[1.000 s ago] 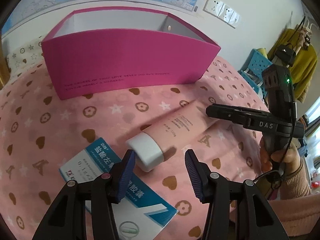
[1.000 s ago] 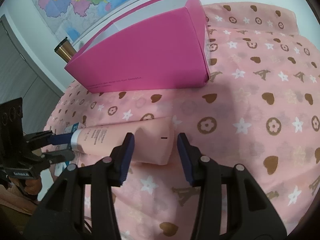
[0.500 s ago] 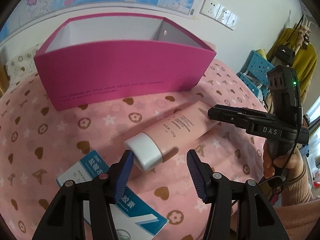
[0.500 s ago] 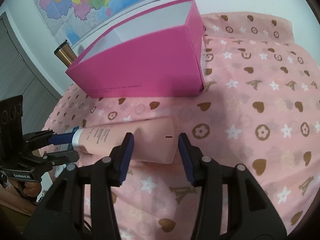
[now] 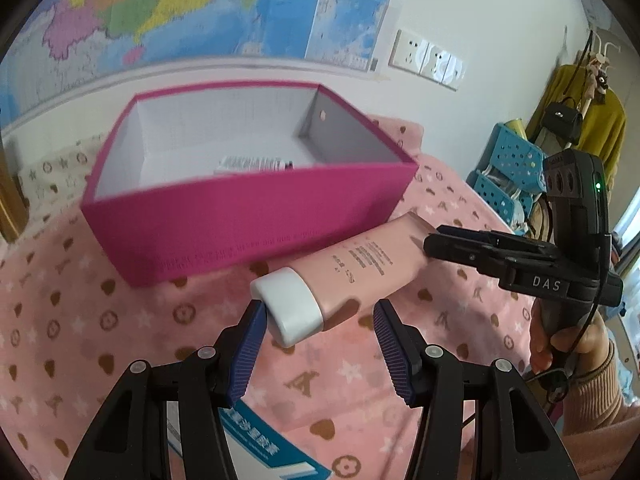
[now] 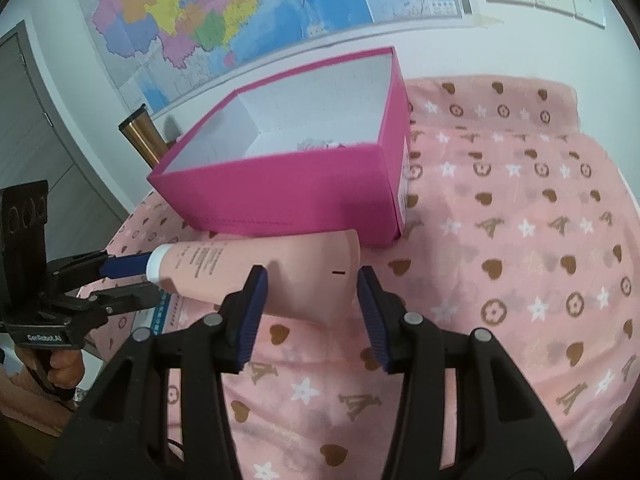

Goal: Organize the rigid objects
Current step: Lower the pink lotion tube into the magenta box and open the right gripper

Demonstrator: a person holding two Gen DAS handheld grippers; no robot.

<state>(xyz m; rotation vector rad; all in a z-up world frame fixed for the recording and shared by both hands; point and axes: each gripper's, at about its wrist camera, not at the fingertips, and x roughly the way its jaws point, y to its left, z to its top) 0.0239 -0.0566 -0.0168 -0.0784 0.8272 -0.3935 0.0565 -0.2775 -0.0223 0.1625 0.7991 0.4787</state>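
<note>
Item: pink tube (image 5: 356, 270), lifted in front of the magenta box (image 5: 248, 216). Left gripper (image 5: 320, 344) part-spread, pinching white cap (image 5: 290, 306); right gripper (image 6: 310, 310) part-spread, clamping the tube's crimped end.

Pink tube (image 5: 360, 264), white cap, lifted level before open magenta box (image 5: 248, 216), white inside
</note>
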